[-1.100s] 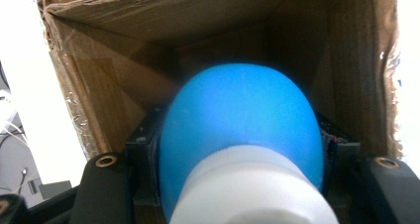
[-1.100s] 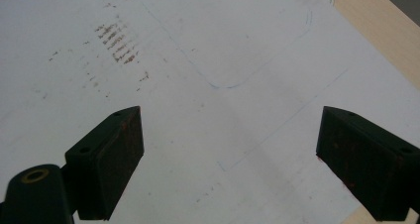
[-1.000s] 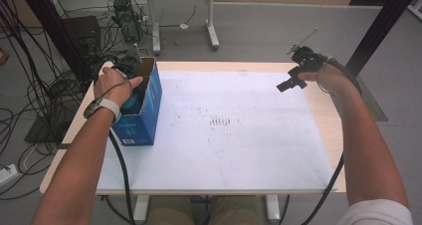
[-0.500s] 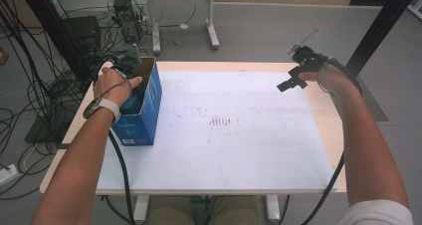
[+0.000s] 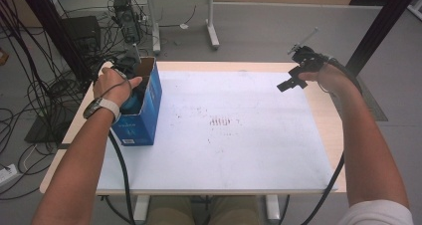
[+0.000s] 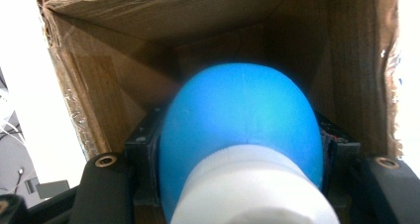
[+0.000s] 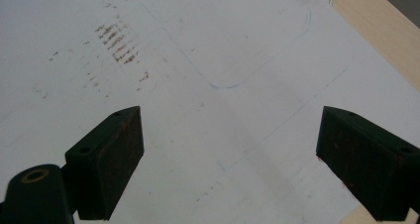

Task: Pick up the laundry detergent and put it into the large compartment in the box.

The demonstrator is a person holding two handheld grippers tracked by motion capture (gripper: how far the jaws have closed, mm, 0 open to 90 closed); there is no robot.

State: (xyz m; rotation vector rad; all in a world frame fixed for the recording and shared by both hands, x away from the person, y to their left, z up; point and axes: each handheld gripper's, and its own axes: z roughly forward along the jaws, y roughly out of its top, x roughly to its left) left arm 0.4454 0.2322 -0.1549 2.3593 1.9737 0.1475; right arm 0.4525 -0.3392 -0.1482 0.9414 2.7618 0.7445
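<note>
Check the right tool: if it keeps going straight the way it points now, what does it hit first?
Most likely the white table surface. The right tool is open with nothing between its jaws, angled down at a bare stretch of table. Nothing stands in that line, though how far off the surface lies is unclear.

Blue-and-white rounded object [image 6: 240, 135], brown cardboard inside a blue box [image 5: 144, 113], white table sheet [image 5: 239, 130] with reddish-brown smudges [image 7: 116, 43], black right gripper [image 7: 230, 159]
</note>
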